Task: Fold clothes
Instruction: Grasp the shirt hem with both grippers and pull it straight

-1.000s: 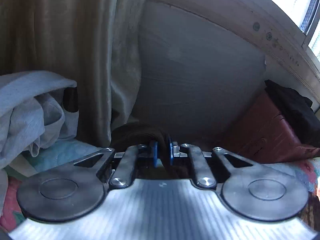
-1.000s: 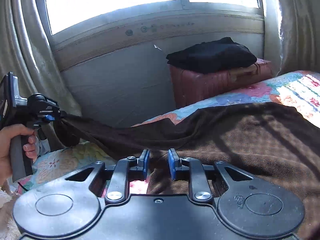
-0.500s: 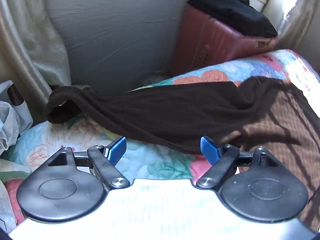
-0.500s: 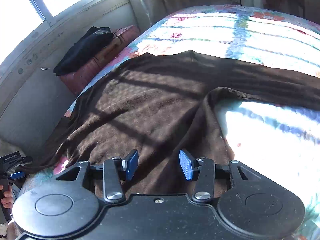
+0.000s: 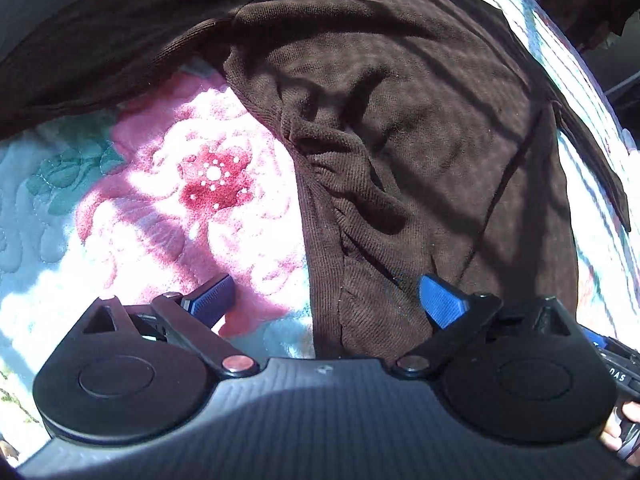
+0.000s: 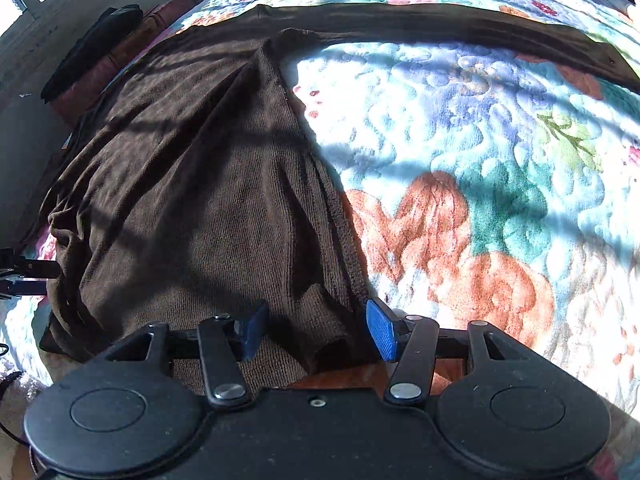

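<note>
A dark brown knit sweater (image 5: 400, 120) lies spread on a floral quilt (image 5: 192, 184), body wrinkled, one sleeve stretching away to the left. My left gripper (image 5: 326, 300) is open, low over the sweater's left side edge near the hem, holding nothing. In the right wrist view the sweater (image 6: 192, 184) covers the left half, its other sleeve (image 6: 460, 28) running along the far side to the right. My right gripper (image 6: 320, 332) is open over the sweater's right edge near the hem, empty.
The quilt (image 6: 480, 168) lies bare to the right of the sweater. A reddish suitcase (image 6: 132, 40) with a black garment (image 6: 88, 52) on it stands by the window wall at far left. The left gripper's tip (image 6: 24, 276) shows at the left edge.
My left gripper let go of the sleeve, opened and swung down to the sweater's side edge. My right gripper opened wider and tilted down over the opposite edge.
</note>
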The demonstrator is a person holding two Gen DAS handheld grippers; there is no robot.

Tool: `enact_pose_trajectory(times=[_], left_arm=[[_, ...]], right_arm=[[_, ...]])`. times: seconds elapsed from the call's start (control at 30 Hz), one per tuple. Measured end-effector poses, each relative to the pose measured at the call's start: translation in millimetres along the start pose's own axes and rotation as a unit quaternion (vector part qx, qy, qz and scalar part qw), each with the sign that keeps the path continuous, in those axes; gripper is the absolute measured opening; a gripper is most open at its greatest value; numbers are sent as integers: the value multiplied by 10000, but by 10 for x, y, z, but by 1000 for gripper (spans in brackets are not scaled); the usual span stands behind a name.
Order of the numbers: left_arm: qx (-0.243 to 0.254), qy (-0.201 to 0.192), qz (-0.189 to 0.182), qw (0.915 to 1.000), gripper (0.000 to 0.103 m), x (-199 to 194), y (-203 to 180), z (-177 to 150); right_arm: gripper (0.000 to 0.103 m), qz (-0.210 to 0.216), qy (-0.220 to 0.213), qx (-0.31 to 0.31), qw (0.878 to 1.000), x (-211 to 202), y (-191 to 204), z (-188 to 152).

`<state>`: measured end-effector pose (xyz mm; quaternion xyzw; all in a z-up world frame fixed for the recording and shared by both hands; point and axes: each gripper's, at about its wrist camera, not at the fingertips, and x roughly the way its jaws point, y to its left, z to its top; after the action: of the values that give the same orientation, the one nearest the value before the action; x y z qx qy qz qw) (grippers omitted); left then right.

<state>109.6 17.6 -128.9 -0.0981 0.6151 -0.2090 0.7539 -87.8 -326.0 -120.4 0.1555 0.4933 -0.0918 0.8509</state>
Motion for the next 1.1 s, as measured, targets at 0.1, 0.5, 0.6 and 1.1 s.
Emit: enact_pose_trajectory(times=[0.1, 0.5, 0.6, 1.1], left_arm=[[73, 105, 227, 9997, 103, 94, -45, 38], [1153, 140, -439, 9923, 9, -244, -362, -228], [1300, 279, -325, 9906, 9, -321, -365, -343], [1795, 72, 412, 9829, 54, -397, -389, -300]], right_arm=[[6, -233, -196, -851, 9959, 70, 211, -62], [4, -1010, -784, -993, 9868, -1016, 203, -76], [4, -1108, -525, -967, 9877, -928, 154, -261], [43, -686, -330, -349, 9965, -793, -1, -370]])
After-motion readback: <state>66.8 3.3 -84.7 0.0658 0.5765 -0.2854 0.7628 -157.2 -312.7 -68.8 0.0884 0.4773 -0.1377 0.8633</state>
